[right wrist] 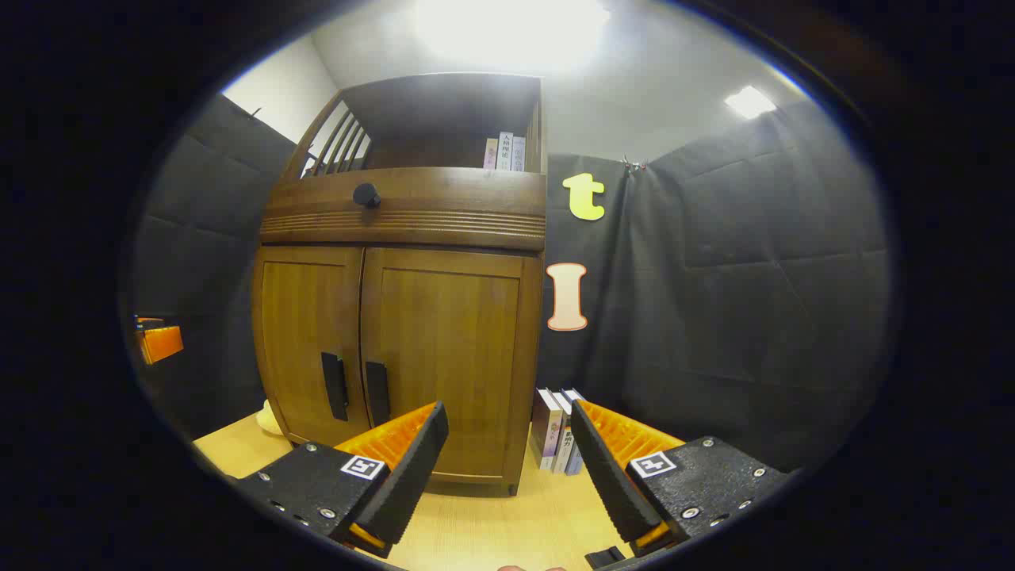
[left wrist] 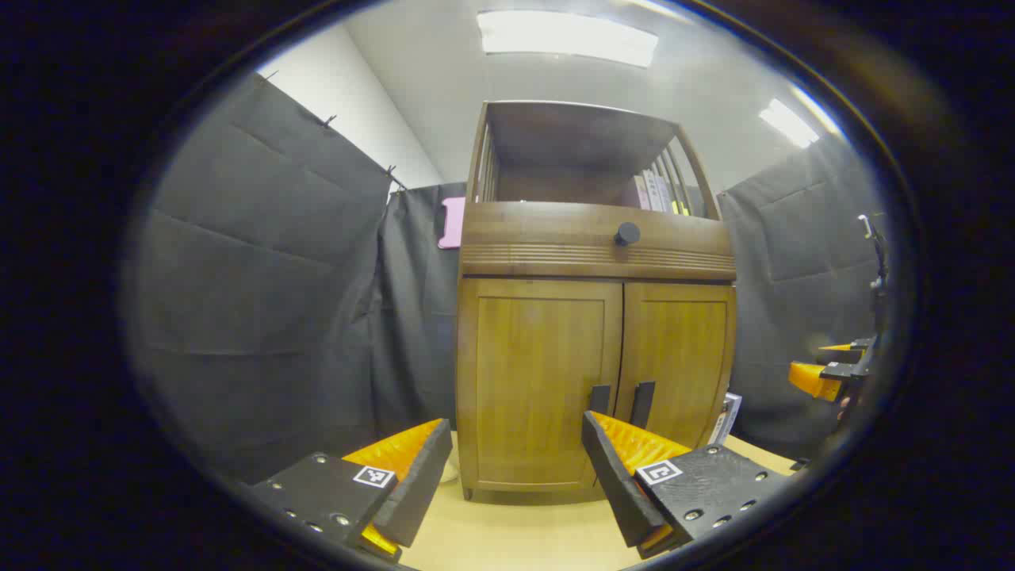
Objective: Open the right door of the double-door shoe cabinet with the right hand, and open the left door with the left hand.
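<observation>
Both doors of the shoe cabinet [right wrist: 396,333] are closed, and the right gripper [right wrist: 507,452], spread and empty, must reach the right handle [right wrist: 376,393].

Both views face the shoe cabinet [left wrist: 595,333] from near, low, opposite sides

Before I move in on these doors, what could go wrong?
The two door handles sit close together, so the open right gripper might catch the wrong one. The books standing beside the shoe cabinet may get knocked over by the right door's swing.
</observation>
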`<state>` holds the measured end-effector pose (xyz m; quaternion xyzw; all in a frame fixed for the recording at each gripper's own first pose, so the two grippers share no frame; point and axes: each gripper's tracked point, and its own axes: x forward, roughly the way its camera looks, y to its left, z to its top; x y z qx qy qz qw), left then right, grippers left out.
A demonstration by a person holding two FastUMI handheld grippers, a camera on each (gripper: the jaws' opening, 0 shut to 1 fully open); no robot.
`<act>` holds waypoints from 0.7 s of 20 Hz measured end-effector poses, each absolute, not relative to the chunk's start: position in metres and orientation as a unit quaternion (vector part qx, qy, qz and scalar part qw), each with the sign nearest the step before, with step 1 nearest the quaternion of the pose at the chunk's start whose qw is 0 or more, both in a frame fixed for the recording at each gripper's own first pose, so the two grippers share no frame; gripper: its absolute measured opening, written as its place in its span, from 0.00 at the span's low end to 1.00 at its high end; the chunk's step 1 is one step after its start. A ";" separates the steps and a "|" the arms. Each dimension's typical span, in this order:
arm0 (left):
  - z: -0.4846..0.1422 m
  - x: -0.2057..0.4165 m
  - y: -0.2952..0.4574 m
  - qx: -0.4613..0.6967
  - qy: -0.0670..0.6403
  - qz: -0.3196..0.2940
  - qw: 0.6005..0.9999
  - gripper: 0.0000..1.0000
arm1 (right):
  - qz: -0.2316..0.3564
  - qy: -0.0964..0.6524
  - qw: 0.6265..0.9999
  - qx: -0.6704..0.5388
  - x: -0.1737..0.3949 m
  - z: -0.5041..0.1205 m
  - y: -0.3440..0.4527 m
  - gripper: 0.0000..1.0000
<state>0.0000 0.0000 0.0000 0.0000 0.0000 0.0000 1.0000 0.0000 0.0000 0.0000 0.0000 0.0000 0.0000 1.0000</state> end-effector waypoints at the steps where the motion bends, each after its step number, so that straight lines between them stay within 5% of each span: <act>1: 0.000 0.001 0.001 -0.004 0.001 -0.001 1.000 1.00 | -0.002 0.002 1.000 0.003 0.000 -0.001 0.000 0.96; 14: -0.003 0.004 0.002 -0.005 0.006 -0.013 1.000 1.00 | -0.004 -0.005 1.000 0.009 0.009 0.000 0.012 0.96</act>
